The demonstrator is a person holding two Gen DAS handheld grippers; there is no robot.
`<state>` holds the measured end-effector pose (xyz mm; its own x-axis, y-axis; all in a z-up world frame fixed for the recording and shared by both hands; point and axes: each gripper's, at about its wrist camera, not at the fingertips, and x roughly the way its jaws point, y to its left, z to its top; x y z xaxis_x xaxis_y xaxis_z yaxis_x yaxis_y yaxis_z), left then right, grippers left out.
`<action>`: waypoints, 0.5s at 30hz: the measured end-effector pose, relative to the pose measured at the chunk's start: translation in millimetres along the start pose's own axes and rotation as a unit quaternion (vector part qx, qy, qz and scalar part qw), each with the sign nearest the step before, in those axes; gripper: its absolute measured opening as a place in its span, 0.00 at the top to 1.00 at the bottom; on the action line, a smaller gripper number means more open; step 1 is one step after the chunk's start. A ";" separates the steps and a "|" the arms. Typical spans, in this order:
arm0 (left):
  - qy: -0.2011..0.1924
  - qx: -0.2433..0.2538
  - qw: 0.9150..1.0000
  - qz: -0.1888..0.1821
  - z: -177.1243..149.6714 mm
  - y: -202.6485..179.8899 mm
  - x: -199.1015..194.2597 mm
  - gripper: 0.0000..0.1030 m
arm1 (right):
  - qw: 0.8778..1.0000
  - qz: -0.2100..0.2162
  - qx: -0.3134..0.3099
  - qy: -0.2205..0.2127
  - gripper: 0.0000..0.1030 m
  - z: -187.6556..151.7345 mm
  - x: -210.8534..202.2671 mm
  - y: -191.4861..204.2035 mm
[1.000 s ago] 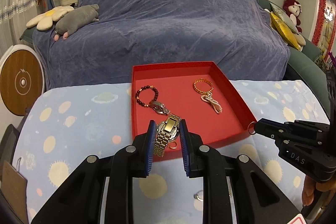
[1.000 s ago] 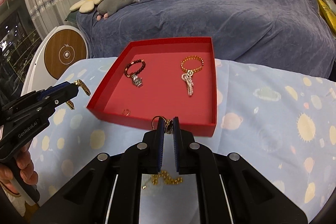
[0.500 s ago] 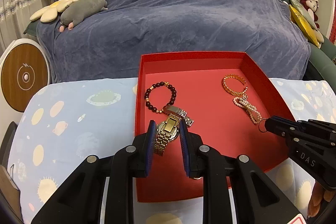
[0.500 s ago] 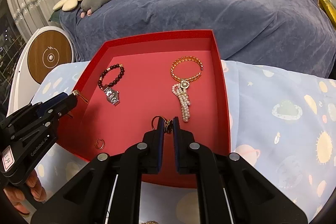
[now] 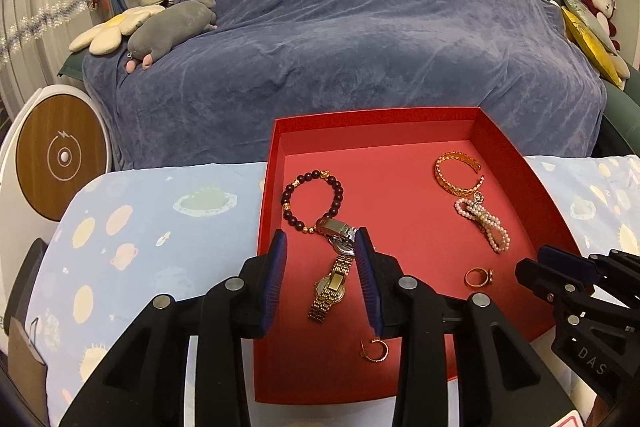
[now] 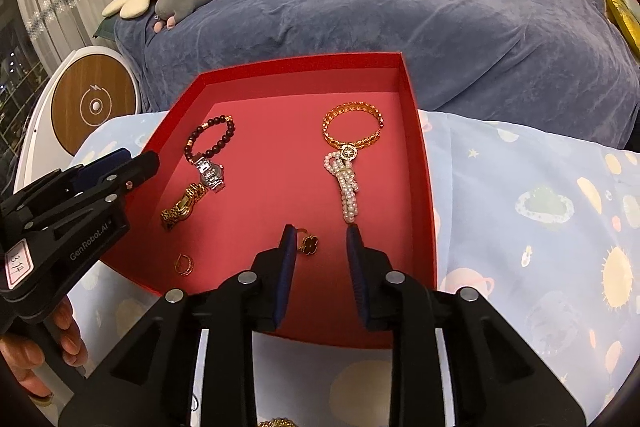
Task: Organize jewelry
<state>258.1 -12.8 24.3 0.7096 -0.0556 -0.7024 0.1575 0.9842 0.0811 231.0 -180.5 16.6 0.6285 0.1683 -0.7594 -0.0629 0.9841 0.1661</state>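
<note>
A red tray lies on the patterned cloth. Inside it are a dark bead bracelet, a silver watch, a gold bangle, a pearl bracelet and a small hoop. My left gripper has its jaws opening. The gold watch lies loose on the tray floor between them. My right gripper is opening too, and the clover ring rests on the tray floor by its left pad, untouched.
A sofa under a blue-grey cover stands behind the table, with plush toys on its left arm. A round white and wood device stands at the left. A gold chain lies on the cloth below the right gripper.
Both grippers came forward and down over the tray and spread their jaws. The left let go of the gold watch and the right let go of the ring; both now lie on the tray.
</note>
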 end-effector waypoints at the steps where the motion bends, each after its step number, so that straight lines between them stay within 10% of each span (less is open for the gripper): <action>1: -0.003 0.003 1.000 0.003 -0.4 -1.2 -4.3 0.68 | 1.000 0.001 0.000 -0.004 0.75 -0.5 -5.7 -0.3; 15: 0.006 0.002 1.000 -0.011 -27.2 -7.9 -70.7 0.61 | 1.000 0.004 -0.024 -0.007 0.73 -56.7 -89.4 8.0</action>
<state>188.0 -12.1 54.0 0.6971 -0.0753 -0.7130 0.1757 0.9821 0.0681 130.4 -184.5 50.2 0.6382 0.1748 -0.7497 -0.1046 0.9845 0.1405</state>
